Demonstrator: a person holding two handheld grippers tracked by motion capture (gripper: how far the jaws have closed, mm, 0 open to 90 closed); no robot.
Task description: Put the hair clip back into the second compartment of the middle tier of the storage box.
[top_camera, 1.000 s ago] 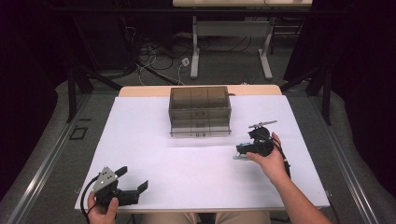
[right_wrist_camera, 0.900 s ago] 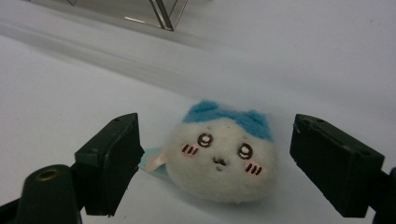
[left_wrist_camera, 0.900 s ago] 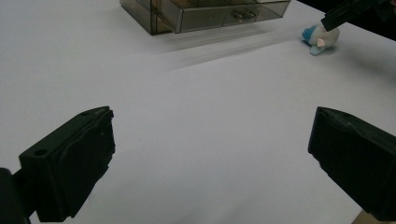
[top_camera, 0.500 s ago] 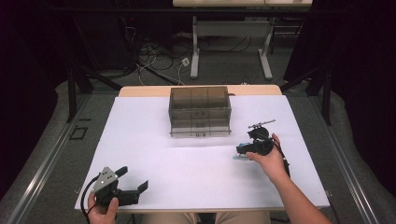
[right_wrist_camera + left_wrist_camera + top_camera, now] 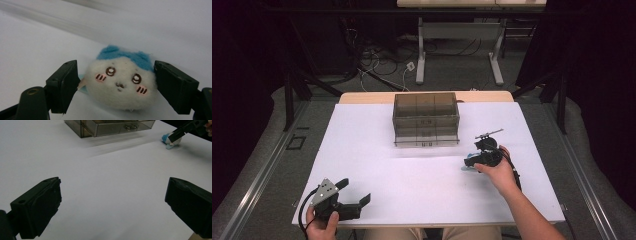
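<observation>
White-and-blue plush toy point(image 5: 122, 83) lies on the white table point(image 5: 412, 175), right of centre and in front of the smoked clear drawer box point(image 5: 426, 119), sitting between the jaws of your right gripper point(image 5: 472, 162). Those jaws have just been closing around it; the right pad looks to be at the plush's edge, the left one a sliver off, so no firm squeeze yet. Your left gripper point(image 5: 353, 196) sits near the table's front-left corner, jaws spread wide with nothing between them.
</observation>
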